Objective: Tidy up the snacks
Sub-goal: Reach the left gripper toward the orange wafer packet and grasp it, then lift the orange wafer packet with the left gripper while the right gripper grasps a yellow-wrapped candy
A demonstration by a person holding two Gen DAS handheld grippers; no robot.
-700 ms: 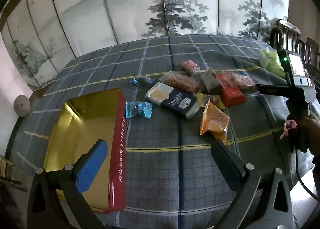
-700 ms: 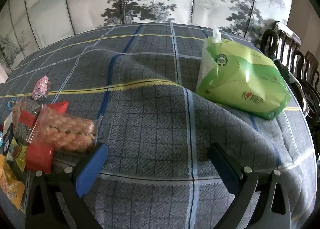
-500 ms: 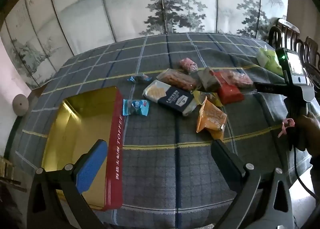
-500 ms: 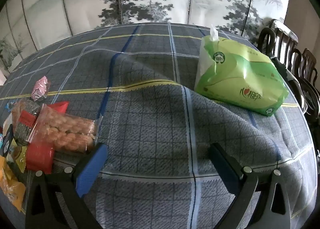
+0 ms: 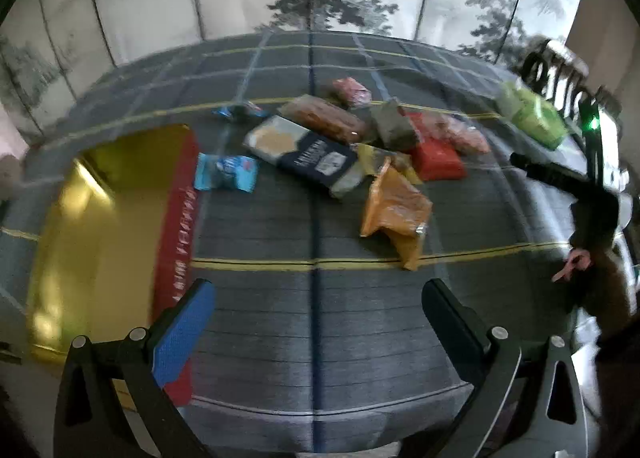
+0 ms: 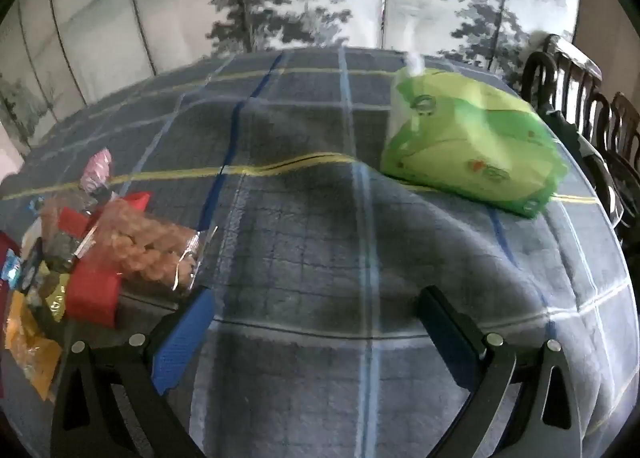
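We find the snacks heaped in the upper middle of the left wrist view, on a plaid tabletop (image 5: pixel 320 217). An orange packet (image 5: pixel 394 209) lies lowest in the heap, with a red packet (image 5: pixel 436 159) above it to the right and a dark blue cracker pack (image 5: pixel 308 155) to its upper left. A clear bag of brown biscuits (image 5: pixel 324 119) sits above the cracker pack, a pink wrapped sweet (image 5: pixel 352 91) at the top of the heap. A light blue wrapper (image 5: pixel 226 171) lies apart, left of the heap, just beside the red wall of an open tin (image 5: pixel 178 217) with a gold inside, which fills the left of the frame. We see nothing in the tin.

In the right wrist view the same heap shows at the left edge, a clear bag of pinkish snacks (image 6: pixel 156 250) nearest the centre. A green tissue pack (image 6: pixel 472 153) lies at upper right, well apart from the snacks.

The left tongs (image 5: pixel 318 310) stand wide apart over bare cloth, gripping nothing. The right tongs (image 6: pixel 316 316) also stand wide apart and hold nothing. The right tongs' body appears at the right edge of the left view, held by a hand (image 5: pixel 608 282). Both views are motion-blurred.
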